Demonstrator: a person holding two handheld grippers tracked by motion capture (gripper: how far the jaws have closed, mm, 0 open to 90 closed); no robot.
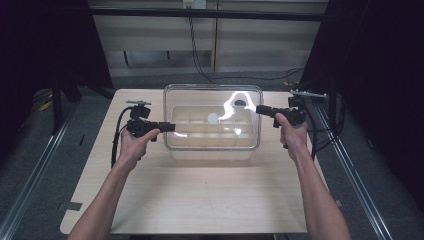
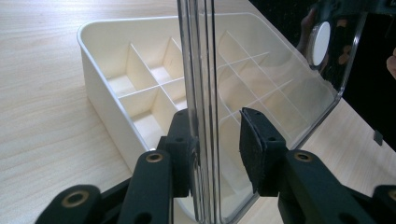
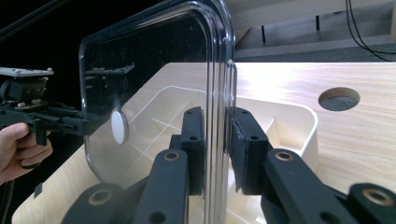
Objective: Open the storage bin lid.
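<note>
A clear plastic lid (image 1: 212, 97) with a small white round disc (image 1: 213, 118) hangs tilted just above a white divided box (image 1: 210, 150) on the wooden table (image 1: 200, 200). My left gripper (image 1: 170, 127) grips the lid's left edge and my right gripper (image 1: 260, 109) its right edge. In the left gripper view the lid (image 2: 280, 70) stands edge-on between my jaws (image 2: 217, 140), over the box's compartments (image 2: 93, 60). In the right gripper view my pads (image 3: 217, 135) pinch the lid's rim (image 3: 154, 84); the left gripper (image 3: 56, 121) holds the far edge.
A round hole (image 3: 339, 99) in the tabletop lies just beyond the box's far right corner. Metal rails (image 1: 350, 175) run along both sides of the table. Cables (image 1: 200, 65) trail over the floor behind it.
</note>
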